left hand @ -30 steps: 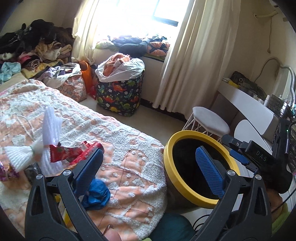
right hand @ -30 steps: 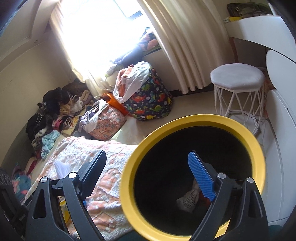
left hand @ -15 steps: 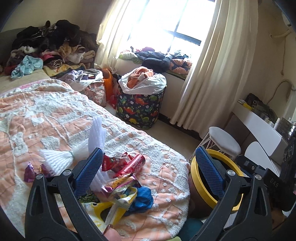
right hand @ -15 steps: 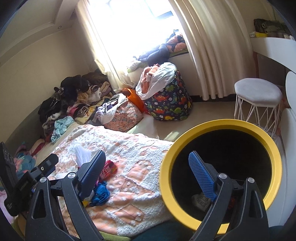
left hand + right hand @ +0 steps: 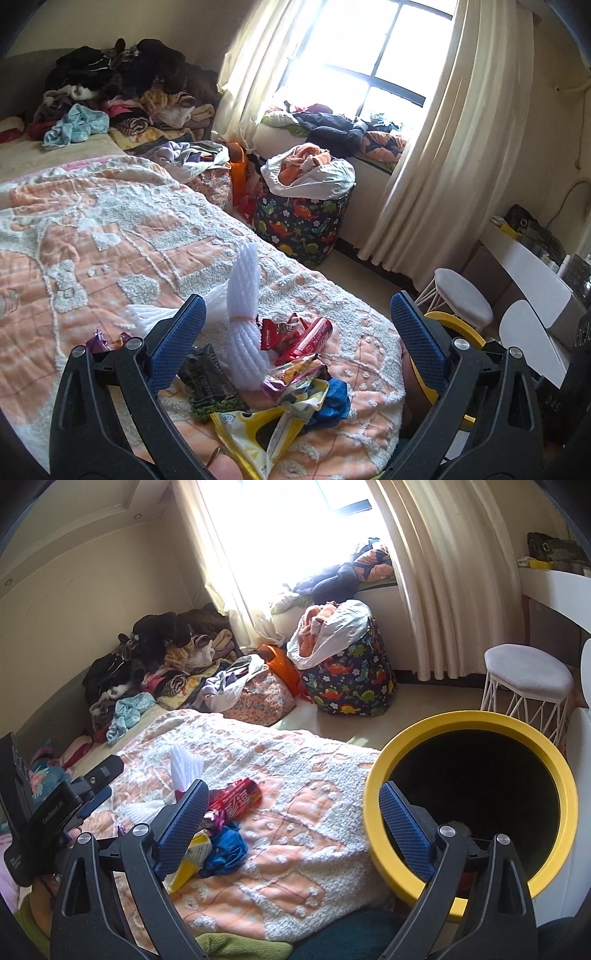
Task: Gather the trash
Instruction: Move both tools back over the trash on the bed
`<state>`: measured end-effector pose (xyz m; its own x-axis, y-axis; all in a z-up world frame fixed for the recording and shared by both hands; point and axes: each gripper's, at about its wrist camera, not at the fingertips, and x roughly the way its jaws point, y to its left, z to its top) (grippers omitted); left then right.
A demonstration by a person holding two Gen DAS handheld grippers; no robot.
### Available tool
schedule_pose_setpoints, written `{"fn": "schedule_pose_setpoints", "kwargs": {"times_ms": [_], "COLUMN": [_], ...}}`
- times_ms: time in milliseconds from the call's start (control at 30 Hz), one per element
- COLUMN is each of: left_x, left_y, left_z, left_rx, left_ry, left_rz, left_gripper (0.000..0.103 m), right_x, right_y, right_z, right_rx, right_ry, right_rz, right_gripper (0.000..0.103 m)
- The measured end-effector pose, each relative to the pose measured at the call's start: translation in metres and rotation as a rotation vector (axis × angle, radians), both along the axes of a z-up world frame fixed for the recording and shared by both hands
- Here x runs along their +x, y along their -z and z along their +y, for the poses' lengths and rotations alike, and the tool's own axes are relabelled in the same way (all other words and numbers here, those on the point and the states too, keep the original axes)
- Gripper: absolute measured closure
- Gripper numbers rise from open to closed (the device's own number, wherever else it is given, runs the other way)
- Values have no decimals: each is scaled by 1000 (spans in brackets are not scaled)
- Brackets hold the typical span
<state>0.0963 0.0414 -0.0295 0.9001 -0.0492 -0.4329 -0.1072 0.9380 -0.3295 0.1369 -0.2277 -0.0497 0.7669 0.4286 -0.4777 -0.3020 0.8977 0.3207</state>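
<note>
Showing "DAS" on black device (image 5: 557,406) at right edge | showing white Chinese characters on red wrapper (image 5: 238,798), not clearly legible | other wrapper print unreadable

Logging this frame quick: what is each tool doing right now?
Left tool: open, holding nothing, above the wrappers on the bed.
Right tool: open, holding nothing, beside the yellow-rimmed bin.

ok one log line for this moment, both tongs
left tongs: open, over wrapper pile | right tongs: open, empty | yellow bin: beside bed
</note>
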Motion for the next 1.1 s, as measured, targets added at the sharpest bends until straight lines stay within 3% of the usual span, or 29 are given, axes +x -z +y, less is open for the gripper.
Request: {"fn": "schedule_pose_setpoints", "kwargs": {"times_ms": [500, 1100], "left_x": [-5, -1], "left_y": [10, 42], "left_z": [53, 105], "left_rx": [-49, -124], "left_ry": [-118, -185], "left_rz": [14, 105], "left_gripper": [11, 11], "right_x": [-14, -12], "right_y": [3, 37], "right_z": [57, 132], "right_rx": [-60, -142], "right_ry": [-139, -281], "right_rz": [22, 160], "right_gripper": [11, 11]}}
